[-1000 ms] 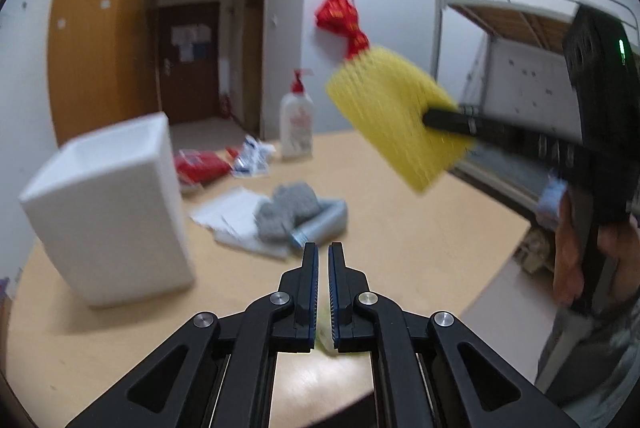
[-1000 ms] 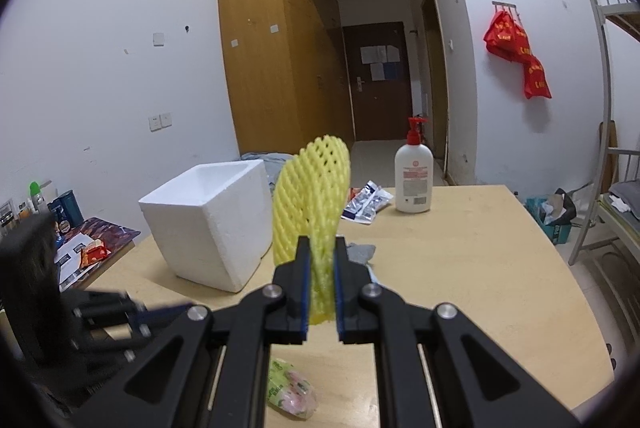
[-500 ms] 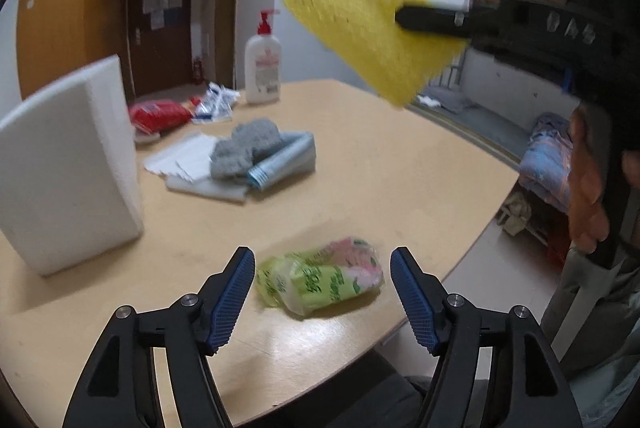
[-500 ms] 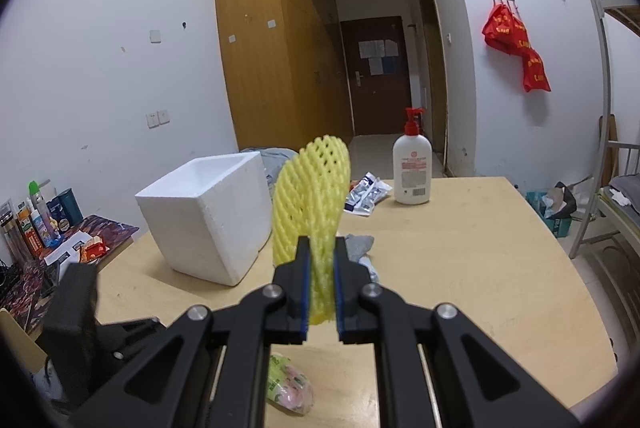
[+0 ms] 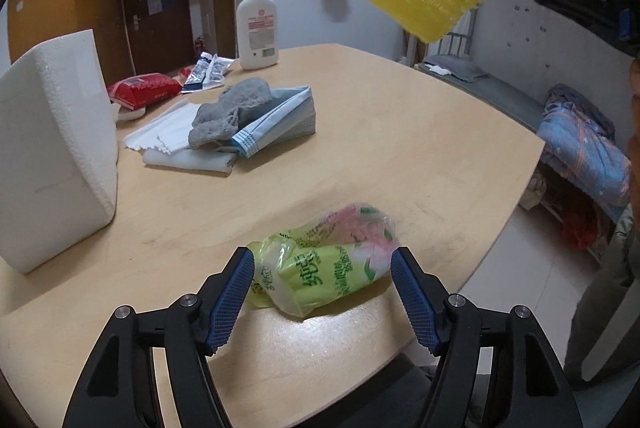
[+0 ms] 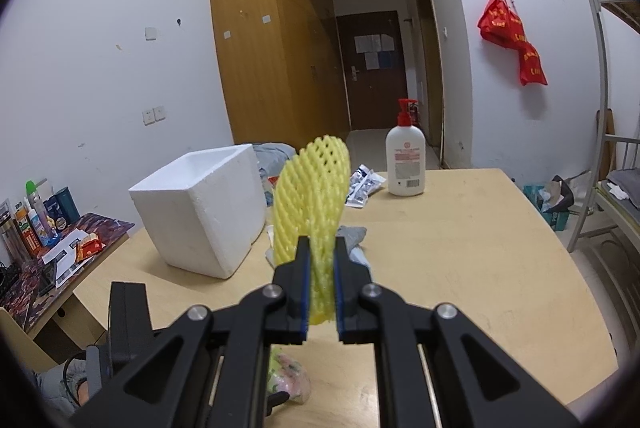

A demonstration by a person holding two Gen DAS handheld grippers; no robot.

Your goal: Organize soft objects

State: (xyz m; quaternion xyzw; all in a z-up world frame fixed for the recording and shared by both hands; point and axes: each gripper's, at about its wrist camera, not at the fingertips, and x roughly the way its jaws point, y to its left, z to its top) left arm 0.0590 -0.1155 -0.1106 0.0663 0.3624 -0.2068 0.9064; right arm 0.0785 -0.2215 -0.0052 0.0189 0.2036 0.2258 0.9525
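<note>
Left tongs (image 5: pixel 322 282) closing, wide around green tissue pack (image 5: pixel 326 268) near tabletop (image 5: pixel 400 147) edge, pads not yet pressing. Right tongs (image 6: pixel 321 278) clamped on yellow foam net (image 6: pixel 310 199), aloft. Risk: slick wrapper squirting from pads, sliding off near edge.

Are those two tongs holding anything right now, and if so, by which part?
The right tongs pinch the yellow foam net by its lower end. The left tongs hold nothing: they are closing around the green tissue pack without pressing it.
</note>
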